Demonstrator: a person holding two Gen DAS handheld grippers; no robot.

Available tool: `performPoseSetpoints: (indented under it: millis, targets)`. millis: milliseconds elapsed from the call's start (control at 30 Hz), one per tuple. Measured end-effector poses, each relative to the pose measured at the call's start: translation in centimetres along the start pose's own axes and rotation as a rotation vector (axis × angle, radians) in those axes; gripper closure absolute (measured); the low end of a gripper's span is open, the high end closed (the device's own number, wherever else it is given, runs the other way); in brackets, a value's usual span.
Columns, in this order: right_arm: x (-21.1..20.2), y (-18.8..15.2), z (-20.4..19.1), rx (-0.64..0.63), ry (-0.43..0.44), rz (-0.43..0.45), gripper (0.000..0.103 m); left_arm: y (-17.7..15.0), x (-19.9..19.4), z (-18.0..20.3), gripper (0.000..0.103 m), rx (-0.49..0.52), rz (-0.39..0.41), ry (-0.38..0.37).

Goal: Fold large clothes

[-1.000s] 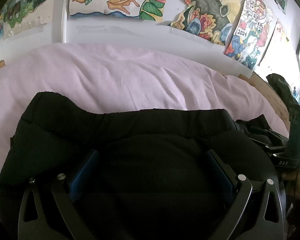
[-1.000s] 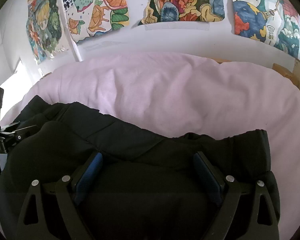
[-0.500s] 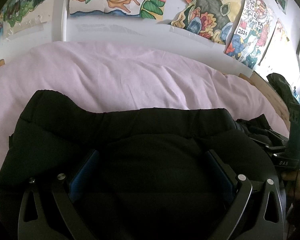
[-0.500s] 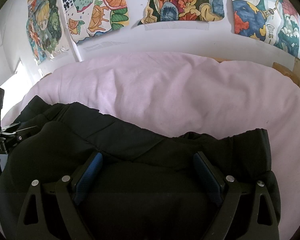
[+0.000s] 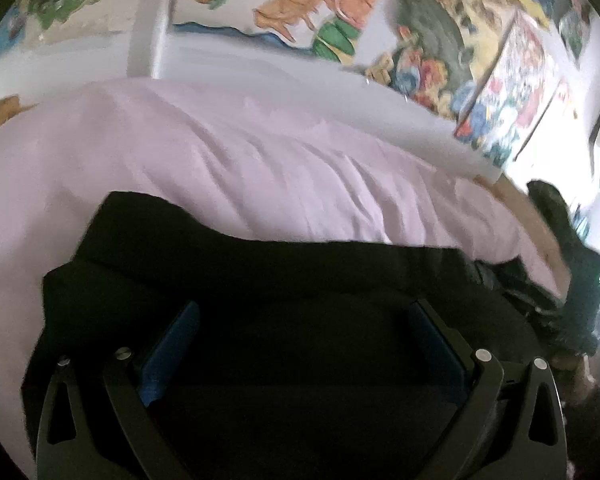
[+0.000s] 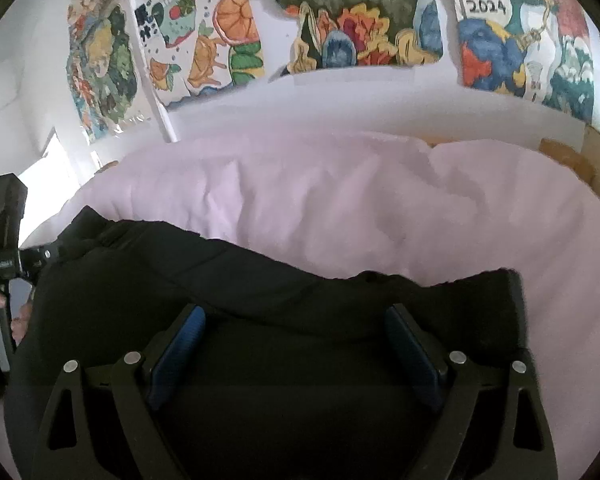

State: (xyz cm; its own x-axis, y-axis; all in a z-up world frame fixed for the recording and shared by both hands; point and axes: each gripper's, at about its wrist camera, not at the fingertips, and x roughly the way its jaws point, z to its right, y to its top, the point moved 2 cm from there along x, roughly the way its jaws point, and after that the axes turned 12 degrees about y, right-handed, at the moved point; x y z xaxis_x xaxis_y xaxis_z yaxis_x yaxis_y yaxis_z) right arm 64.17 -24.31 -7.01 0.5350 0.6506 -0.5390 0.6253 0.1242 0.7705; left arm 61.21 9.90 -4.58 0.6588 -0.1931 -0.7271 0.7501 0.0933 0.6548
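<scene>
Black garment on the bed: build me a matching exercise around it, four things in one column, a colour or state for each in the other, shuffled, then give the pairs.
Things:
1. black garment
2. bed sheet
3. left claw
4. finger pads

Colours or states:
A. blue
B. open wide, fingers spread over dark cloth
C. pale pink, wrinkled
D. lying bunched across the near side of the bed

Pairs: 1-D, 2-C, 3-B, 4-A
</scene>
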Motion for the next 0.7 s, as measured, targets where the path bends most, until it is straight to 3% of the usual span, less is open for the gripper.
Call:
performPoseSetpoints:
  millis: [267, 467, 567, 700]
  targets:
    - [-2.1, 0.2, 1.2, 0.026, -0.029, 0.064, 0.012, 0.1, -2.2, -3.1, 0.001, -0.131, 0.064, -0.008]
    - [-3.9, 0.2, 1.6, 0.031, -0.076, 0.092, 0.012, 0.0, -4.4, -6.2, 0.001, -0.207, 0.08, 0.109]
    - [-5.4, 0.4, 1.9, 0.048, -0.102, 0.117, 0.012, -0.3, -5.5, -7.6, 0.001, -0.225, 0.069, 0.261]
    - [-7.8, 0.4, 2.0, 0.052, -0.153, 0.115, 0.011, -1.7, -7.8, -9.1, 0.001, -0.255, 0.084, 0.284]
